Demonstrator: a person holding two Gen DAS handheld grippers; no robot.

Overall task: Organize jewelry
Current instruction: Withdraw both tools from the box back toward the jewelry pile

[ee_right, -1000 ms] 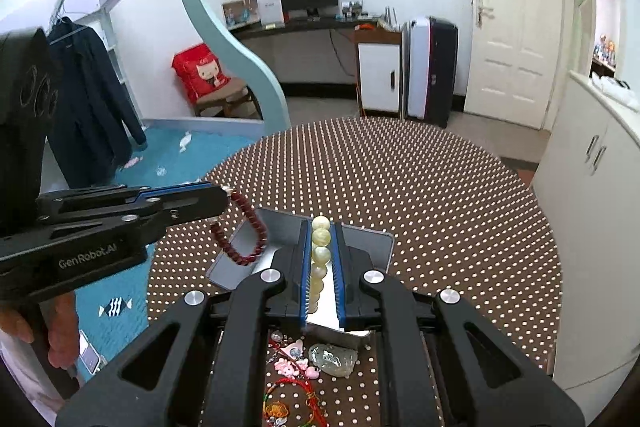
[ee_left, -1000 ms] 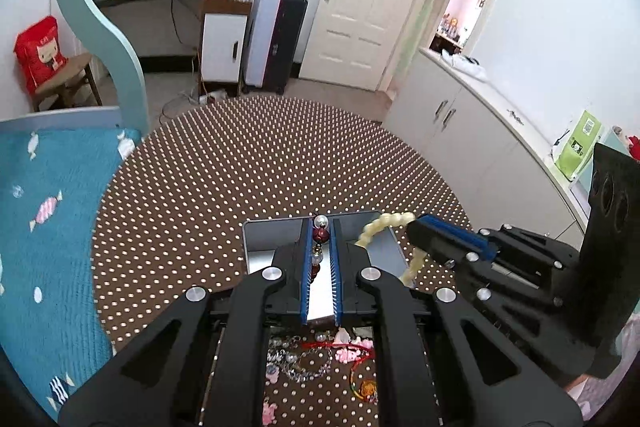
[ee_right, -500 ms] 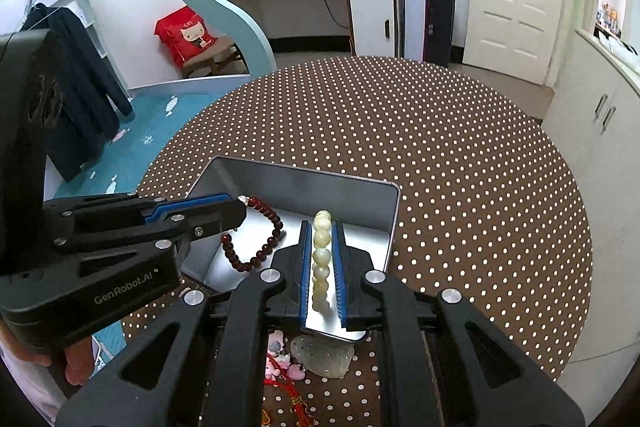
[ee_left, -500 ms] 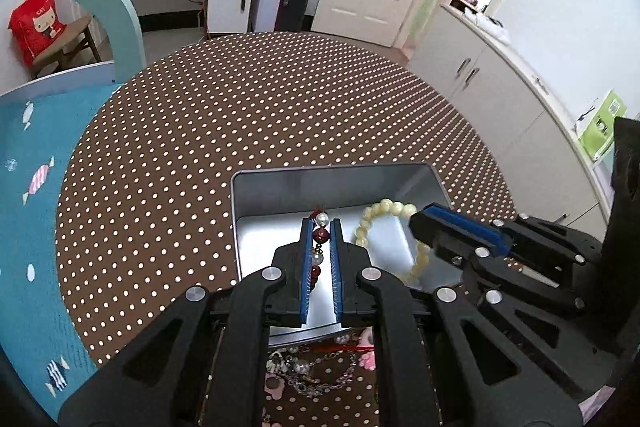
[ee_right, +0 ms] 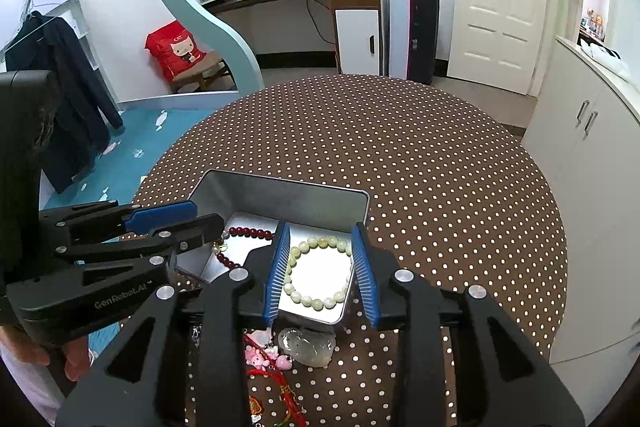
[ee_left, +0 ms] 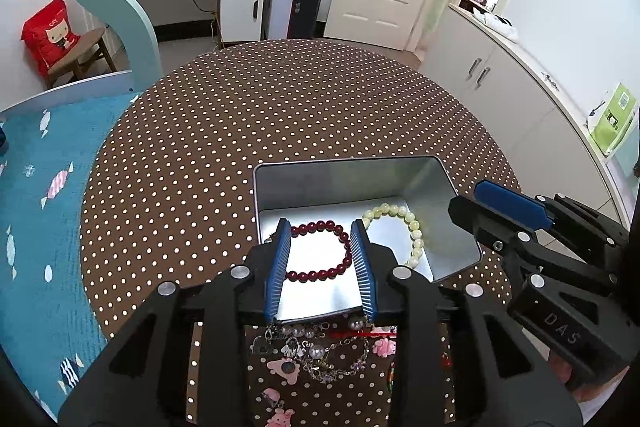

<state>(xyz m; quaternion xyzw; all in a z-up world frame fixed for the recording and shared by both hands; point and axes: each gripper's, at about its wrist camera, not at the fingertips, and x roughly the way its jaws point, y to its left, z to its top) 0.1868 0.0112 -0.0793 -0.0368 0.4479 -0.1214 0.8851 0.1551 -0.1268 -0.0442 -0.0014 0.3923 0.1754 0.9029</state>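
Left gripper (ee_left: 320, 227): jaws apart, having just been opening; nothing gripped. The dark red bead bracelet (ee_left: 320, 253) lies loose on the tin floor between and beyond the blue pads, which do not press on it.
Right gripper (ee_right: 320, 231): jaws likewise apart after just opening; nothing gripped. The pale cream bead bracelet (ee_right: 318, 273) lies flat in the tin between its pads, untouched by them.
Tin (ee_left: 340, 179): open, silver, rectangular, standing on the desk; both bracelets rest on its floor side by side, red one to the left, cream one to the right in the left wrist view.
Desk (ee_left: 280, 115): round, covered in brown cloth with white dots.
Unsorted jewelry (ee_left: 320, 347): a tangle of chain, pearls and pink charms on the desk just in front of the tin's near edge, outside it.
Clear stone pendant (ee_right: 308, 345): on the desk by the tin's near edge, beside pink charms and a red cord (ee_right: 280, 383).
Person: a hand (ee_right: 76, 359) holds the left gripper's handle at the lower left of the right wrist view.
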